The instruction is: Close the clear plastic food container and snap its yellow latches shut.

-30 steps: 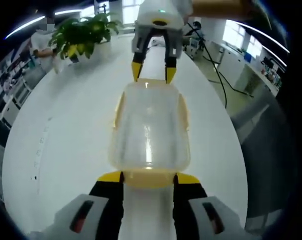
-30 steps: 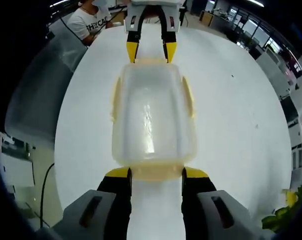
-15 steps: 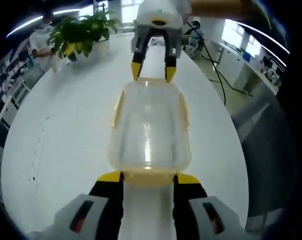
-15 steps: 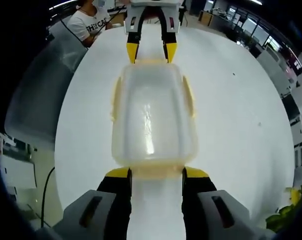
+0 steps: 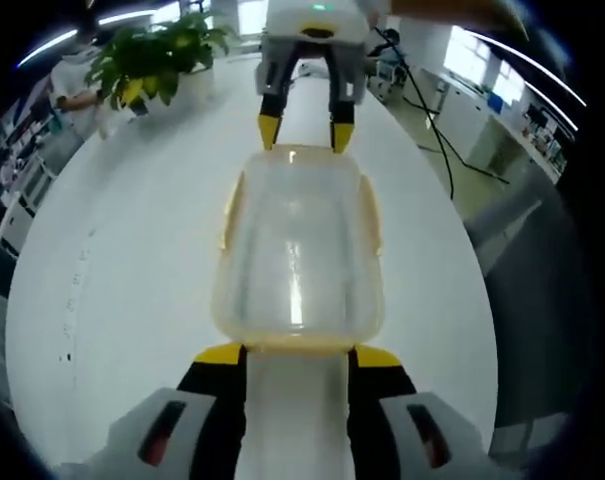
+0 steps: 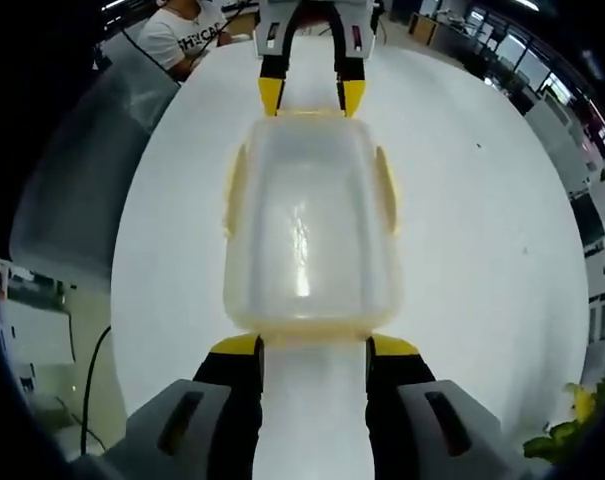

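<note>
Between the two grippers, on the white table (image 5: 132, 260), lies the clear plastic food container (image 5: 298, 245), its lid down on the body. At the container's near end in the left gripper view, the left gripper (image 5: 297, 352) has its yellow-tipped jaws spread to either side of the yellow end latch (image 5: 297, 347), the tips just beside the container's corners; the jaws are parted and clasp nothing. At the container's far end in that same view, the right gripper (image 5: 304, 132) reaches in, its two yellow tips spread and meeting the container's rim. From the right gripper view the arrangement is mirrored: the right gripper (image 6: 313, 347) sits at the near end of the container, jaws apart on either side of the latch there, and the left gripper stands at the far end. Yellow side latches (image 6: 236, 190) run along both long sides of the container. Beyond the container's far end in the left gripper view, a potted plant (image 5: 157, 62) stands near the table's edge
</note>
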The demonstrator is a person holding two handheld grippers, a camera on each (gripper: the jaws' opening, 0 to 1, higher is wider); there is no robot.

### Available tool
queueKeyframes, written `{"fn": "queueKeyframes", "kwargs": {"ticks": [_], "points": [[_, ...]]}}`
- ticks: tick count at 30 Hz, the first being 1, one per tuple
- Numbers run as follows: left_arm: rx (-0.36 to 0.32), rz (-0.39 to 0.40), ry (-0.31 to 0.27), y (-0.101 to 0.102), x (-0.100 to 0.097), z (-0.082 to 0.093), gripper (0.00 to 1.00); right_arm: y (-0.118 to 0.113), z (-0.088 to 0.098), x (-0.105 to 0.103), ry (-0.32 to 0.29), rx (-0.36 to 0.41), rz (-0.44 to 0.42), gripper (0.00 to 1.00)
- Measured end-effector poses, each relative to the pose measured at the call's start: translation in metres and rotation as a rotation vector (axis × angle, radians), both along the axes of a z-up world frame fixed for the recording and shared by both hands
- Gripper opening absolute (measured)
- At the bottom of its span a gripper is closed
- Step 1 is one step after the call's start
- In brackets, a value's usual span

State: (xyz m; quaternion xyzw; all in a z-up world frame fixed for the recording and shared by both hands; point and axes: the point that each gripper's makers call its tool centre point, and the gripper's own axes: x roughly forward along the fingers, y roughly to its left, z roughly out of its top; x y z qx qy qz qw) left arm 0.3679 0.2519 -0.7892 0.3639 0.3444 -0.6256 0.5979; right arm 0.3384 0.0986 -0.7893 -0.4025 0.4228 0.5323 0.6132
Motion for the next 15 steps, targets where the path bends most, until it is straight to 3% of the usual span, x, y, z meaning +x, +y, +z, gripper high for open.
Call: {"fn": "queueKeyframes", "kwargs": {"ticks": [15], "points": [[-0.005, 0.034, 0.008, 0.0025, 0.0008, 0.0, 0.34, -0.0038, 0.0019, -0.0003, -0.023, 0.002, -0.033, 0.37]]}}
